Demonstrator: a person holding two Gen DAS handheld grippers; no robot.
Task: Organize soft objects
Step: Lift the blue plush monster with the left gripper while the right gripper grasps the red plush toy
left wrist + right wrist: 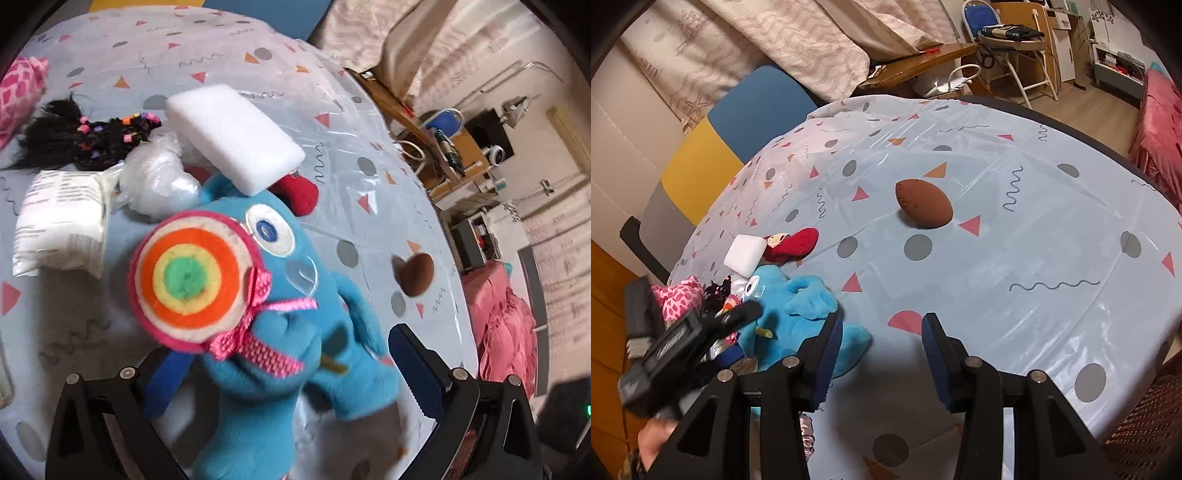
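We take this for a home living room: beyond the patterned tablecloth (997,236) hang curtains (798,40); near it, a folding chair (1008,40), pink bedding (1160,129).

No text, brand, number or sign could be read in either view. In the left wrist view, the white packet (61,218) at the left of the frame carried rows of grey printed lines, too blurred to make out. In the right wrist view, the black device (670,347) at the lower left bore pale lettering, smeared and illegible.
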